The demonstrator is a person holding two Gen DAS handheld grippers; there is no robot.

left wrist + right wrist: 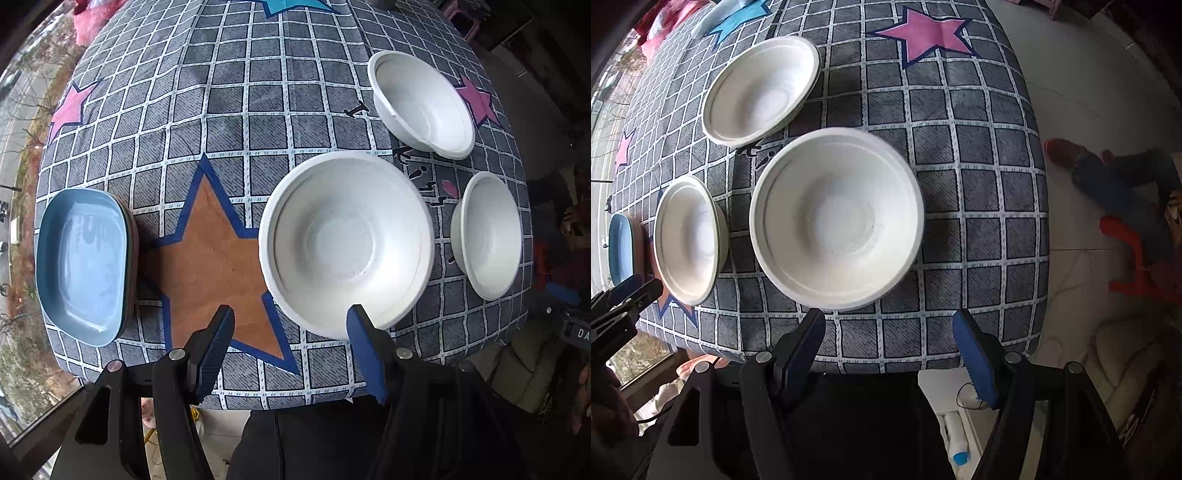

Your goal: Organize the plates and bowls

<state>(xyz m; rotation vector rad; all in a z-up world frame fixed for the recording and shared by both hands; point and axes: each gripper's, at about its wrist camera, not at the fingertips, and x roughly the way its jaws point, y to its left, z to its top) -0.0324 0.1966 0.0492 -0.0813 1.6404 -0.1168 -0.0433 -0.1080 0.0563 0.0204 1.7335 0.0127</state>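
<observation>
Both jaws wide apart, left gripper, right gripper, white bowls upright, mouths up.

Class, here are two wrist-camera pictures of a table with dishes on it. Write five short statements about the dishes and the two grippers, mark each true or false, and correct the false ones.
1. Three white bowls stand on the tablecloth: near left bowl, far bowl, right bowl. True.
2. The white bowls are nested in one stack. False: each stands apart on the cloth.
3. The blue plate lies on top of other plates. True: other edges show beneath it.
4. The left gripper is shut on a bowl's rim. False: it is open and holds nothing.
5. The right gripper holds the blue plate. False: it is open and empty, near the right bowl.
</observation>
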